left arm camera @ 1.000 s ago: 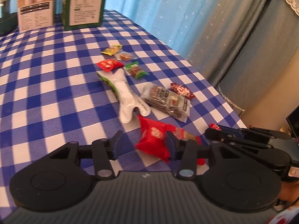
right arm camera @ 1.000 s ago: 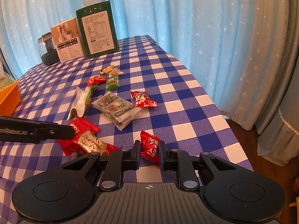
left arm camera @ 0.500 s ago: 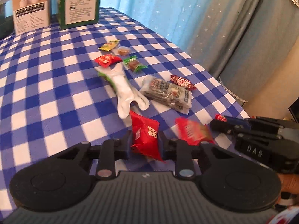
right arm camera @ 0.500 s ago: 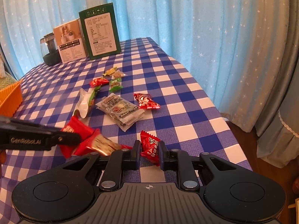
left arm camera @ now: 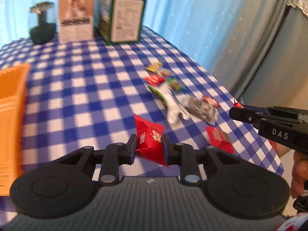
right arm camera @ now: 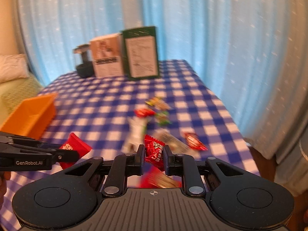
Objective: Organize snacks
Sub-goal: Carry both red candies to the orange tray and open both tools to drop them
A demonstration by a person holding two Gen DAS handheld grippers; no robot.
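Note:
My left gripper (left arm camera: pixel 149 147) is shut on a red snack packet (left arm camera: pixel 150 138) and holds it above the blue checked tablecloth (left arm camera: pixel 92 96). My right gripper (right arm camera: pixel 154 156) is shut on a small red candy (right arm camera: pixel 155 151), also lifted off the cloth. In the right wrist view the left gripper (right arm camera: pixel 75 155) comes in from the left with its red packet (right arm camera: pixel 76 147). In the left wrist view the right gripper (left arm camera: pixel 235 109) enters from the right with a bit of red wrapper at its tips. An orange basket (left arm camera: pixel 11 104) (right arm camera: pixel 32 113) stands at the left.
Several loose snacks lie right of centre: a white-green packet (left arm camera: pixel 169 100), a clear dark packet (left arm camera: pixel 200 107), a red packet (left arm camera: pixel 219 137) near the front edge, small candies (left arm camera: pixel 159 73). Two boxes (left arm camera: pixel 123 15) and a dark jar (left arm camera: pixel 42 27) stand at the back. Curtains hang behind.
The left gripper shut on the red packet and lifted it, swinging left so the orange basket came into view. The right gripper rose with its red candy.

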